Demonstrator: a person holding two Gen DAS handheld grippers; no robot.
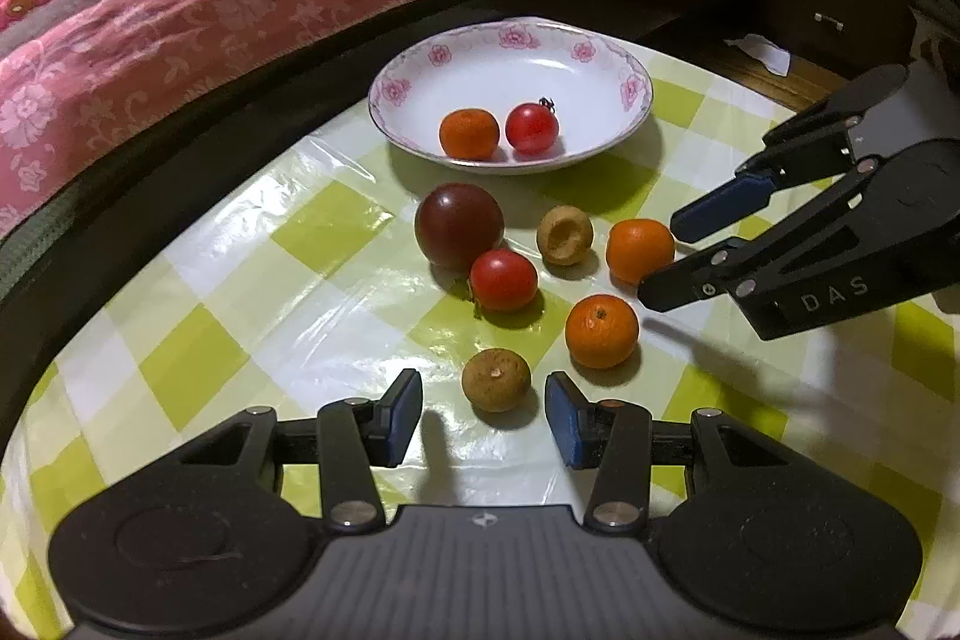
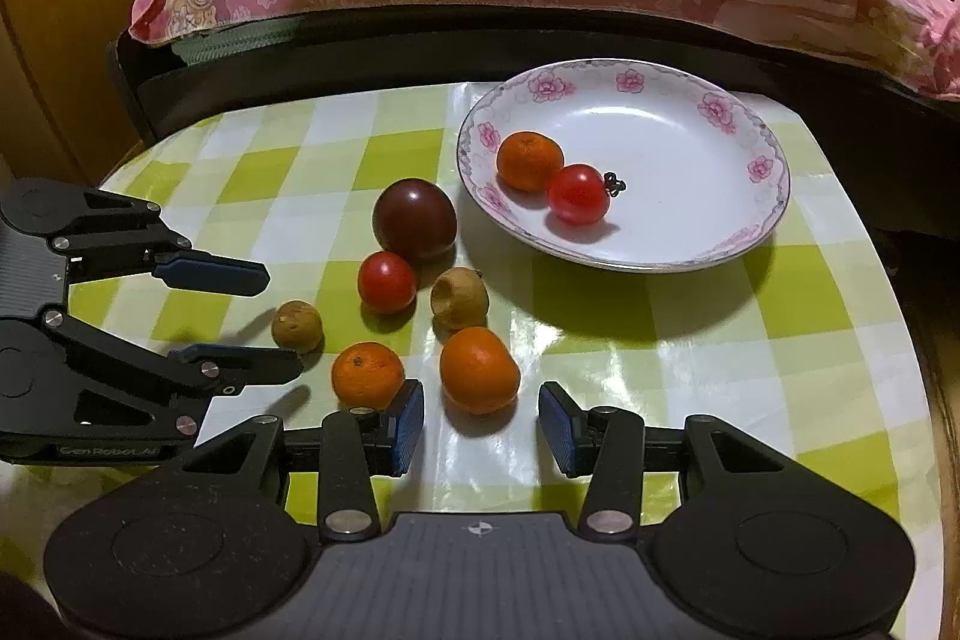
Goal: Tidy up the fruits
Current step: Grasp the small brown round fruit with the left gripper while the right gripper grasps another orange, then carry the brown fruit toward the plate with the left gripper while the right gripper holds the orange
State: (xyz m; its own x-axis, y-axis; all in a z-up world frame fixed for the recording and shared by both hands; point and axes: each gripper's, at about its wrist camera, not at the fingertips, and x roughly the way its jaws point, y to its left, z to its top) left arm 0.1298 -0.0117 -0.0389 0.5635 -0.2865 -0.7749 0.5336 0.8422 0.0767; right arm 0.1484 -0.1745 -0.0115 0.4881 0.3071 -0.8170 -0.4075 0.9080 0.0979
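Left gripper is held open around a brown fruit, pads not touching. Right gripper is held open around an orange, untouched. Plate, holding another orange and a tomato, is seen farther right.

Loose fruit crowds the cloth beside the plate

Plate behind loose fruits (table)
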